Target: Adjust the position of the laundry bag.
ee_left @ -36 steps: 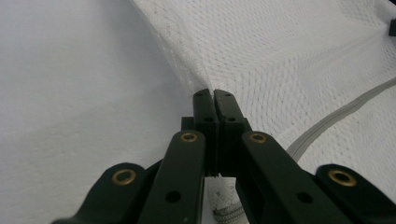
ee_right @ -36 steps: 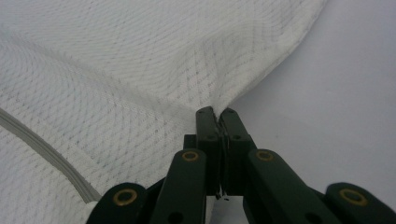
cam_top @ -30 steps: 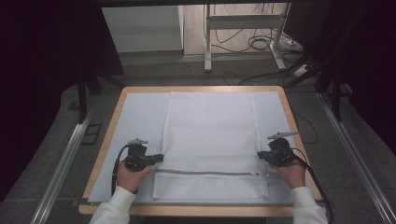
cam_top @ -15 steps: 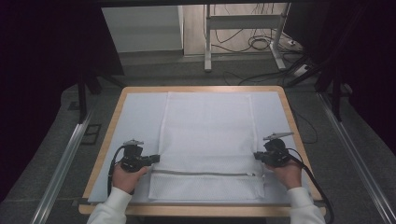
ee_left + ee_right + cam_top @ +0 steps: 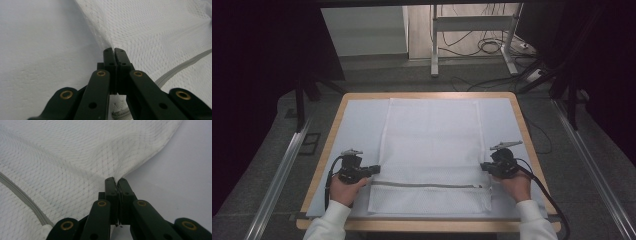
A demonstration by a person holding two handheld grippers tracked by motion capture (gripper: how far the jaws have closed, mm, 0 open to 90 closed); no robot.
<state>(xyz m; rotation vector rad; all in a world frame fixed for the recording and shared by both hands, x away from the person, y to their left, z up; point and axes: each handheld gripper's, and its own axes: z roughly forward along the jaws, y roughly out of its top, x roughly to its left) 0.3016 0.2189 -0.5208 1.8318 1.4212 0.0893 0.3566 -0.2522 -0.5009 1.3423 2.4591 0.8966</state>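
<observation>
Mesh bag [image 5: 430,150] lies between both claws, left claw [image 5: 374,170] and right claw [image 5: 483,166] pinching its edges.

The table [image 5: 337,130] is evenly lit from above; its surroundings fall into darkness. Close views are soft, shadows faint.

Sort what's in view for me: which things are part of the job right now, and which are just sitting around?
In the job:
- white mesh bag, zipper near the front
- left tongs, shut on its left edge
- right tongs, shut on its right edge

Lying about:
- white sheet over the table
- cables on the floor behind
- metal stand
</observation>
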